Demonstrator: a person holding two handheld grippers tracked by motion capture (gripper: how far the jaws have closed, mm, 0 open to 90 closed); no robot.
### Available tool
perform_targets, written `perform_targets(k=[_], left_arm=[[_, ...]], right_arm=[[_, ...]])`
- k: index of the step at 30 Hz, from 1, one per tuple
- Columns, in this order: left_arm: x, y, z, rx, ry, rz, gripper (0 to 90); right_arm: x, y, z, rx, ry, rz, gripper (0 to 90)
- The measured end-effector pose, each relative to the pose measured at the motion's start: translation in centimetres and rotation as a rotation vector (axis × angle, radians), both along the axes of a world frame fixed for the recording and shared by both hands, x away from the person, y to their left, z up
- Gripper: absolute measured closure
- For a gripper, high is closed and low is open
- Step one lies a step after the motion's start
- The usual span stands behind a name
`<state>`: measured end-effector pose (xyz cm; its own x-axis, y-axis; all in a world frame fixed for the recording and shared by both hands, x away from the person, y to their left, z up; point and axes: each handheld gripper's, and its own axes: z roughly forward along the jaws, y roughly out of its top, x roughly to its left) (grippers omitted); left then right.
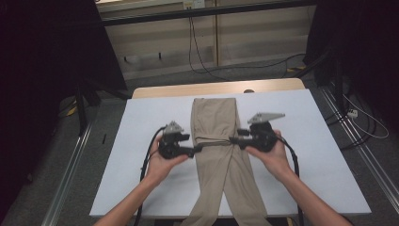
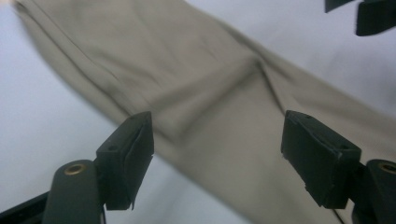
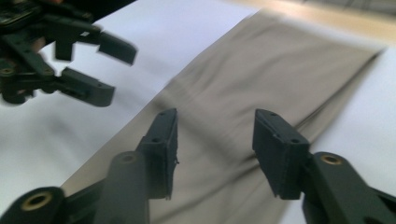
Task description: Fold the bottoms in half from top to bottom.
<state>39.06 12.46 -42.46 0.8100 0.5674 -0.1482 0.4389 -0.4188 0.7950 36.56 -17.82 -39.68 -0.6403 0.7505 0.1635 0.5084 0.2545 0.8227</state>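
Note:
A pair of beige trousers [image 1: 214, 117] lies lengthwise down the middle of the white table [image 1: 150, 117], waist at the far end, legs running off the near edge. My left gripper [image 1: 201, 147] sits at the trousers' left edge, and my right gripper [image 1: 234, 140] at their right edge, tips facing each other. In the left gripper view, my left gripper [image 2: 217, 126] stands open over the beige cloth [image 2: 187, 70]. My right gripper [image 3: 217, 116] is open too, just above the cloth [image 3: 280, 70], with nothing held. A crease crosses the fabric between them.
A wooden strip [image 1: 216, 88] borders the table's far side. Cables lie on the grey floor [image 1: 263, 70] beyond it, and metal rails [image 1: 70, 169] run along both sides. The left gripper [image 3: 70, 60] appears at the top left of the right gripper view.

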Motion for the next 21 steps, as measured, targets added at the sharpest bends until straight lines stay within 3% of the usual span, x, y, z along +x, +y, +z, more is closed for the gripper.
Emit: perform_targets(k=[2,3,5,7,9,10,11,14,16,18,21], left_arm=[[-2.2,0.3,-0.4,0.011,0.014,-0.048,29.4],[-3.3,0.4,-0.4,0.017,0.011,-0.064,34.2],[-5.3,0.5,-0.7,0.007,0.054,-0.114,43.1],[-7.3,0.6,-1.3,0.030,0.076,-0.164,51.5],[-8.9,0.6,-2.0,0.045,0.110,-0.191,56.2],[-9.6,0.7,-2.3,0.053,0.126,-0.189,57.6],[-10.1,0.6,-2.5,0.065,0.151,-0.194,58.0],[-11.2,0.3,-2.6,0.098,0.112,-0.198,55.9],[-11.1,0.0,-2.6,0.098,0.118,-0.202,56.3],[-11.5,-0.4,-2.6,0.109,0.100,-0.232,64.1],[-11.8,-0.7,-2.6,0.113,0.094,-0.269,77.0]], right_arm=[[-2.3,0.5,-1.2,-0.005,0.019,0.022,58.3],[-3.2,1.0,-1.7,-0.034,0.039,0.050,60.3],[-5.0,1.7,-2.1,-0.049,0.049,0.090,67.2],[-6.9,2.4,-2.6,-0.049,0.069,0.137,73.5],[-8.7,3.3,-3.4,-0.114,0.079,0.171,75.8],[-9.6,3.5,-3.7,-0.122,0.095,0.190,76.6],[-10.4,3.6,-4.0,-0.130,0.106,0.196,76.6],[-12.3,3.6,-4.5,-0.135,0.102,0.199,74.8],[-13.2,3.8,-4.7,-0.145,0.098,0.206,71.2],[-13.5,4.2,-4.9,-0.192,0.083,0.213,68.6],[-13.5,4.6,-5.5,-0.219,0.073,0.217,67.3]])
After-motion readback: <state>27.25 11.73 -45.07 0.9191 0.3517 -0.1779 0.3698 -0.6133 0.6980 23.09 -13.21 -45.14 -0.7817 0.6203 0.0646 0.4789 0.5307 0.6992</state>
